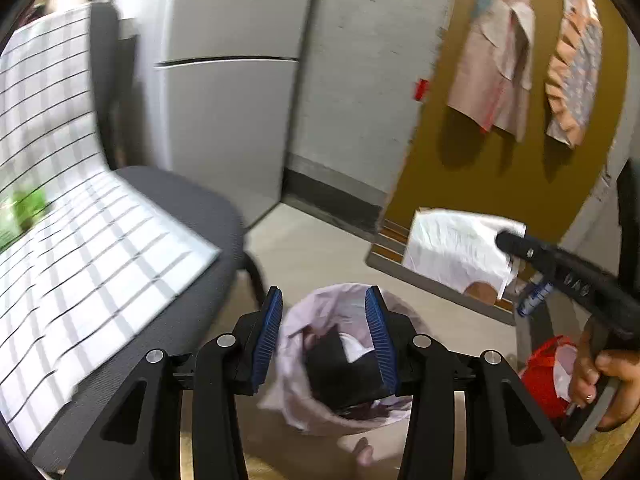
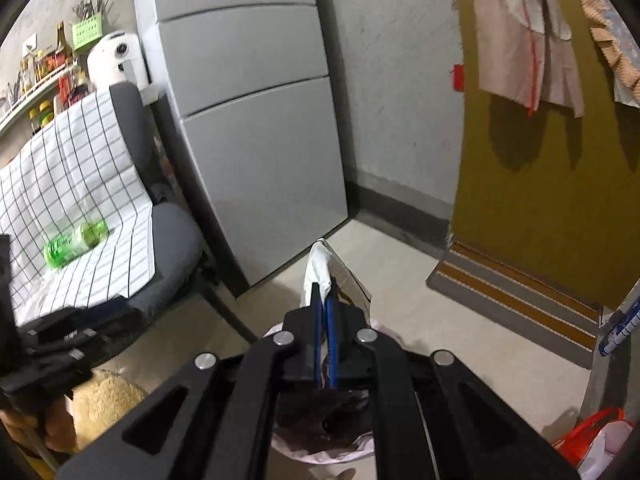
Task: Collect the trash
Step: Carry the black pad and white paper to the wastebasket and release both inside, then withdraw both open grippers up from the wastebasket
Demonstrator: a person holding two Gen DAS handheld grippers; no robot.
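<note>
The right gripper (image 2: 325,300) is clamping its blue pads on a crumpled white plastic wrapper (image 1: 456,252), holding it above the bin w/ pale pink liner (image 1: 308,320). The left gripper (image 1: 323,312) is hanging over the same bin, fingers apart, nothing between them. Bin contents are dark, hard to make out. A green plastic bottle (image 2: 74,242) is lying on the checked cloth (image 2: 72,184) covering the grey chair (image 2: 172,236); in the left wrist view it is blurred and cut off.
</note>
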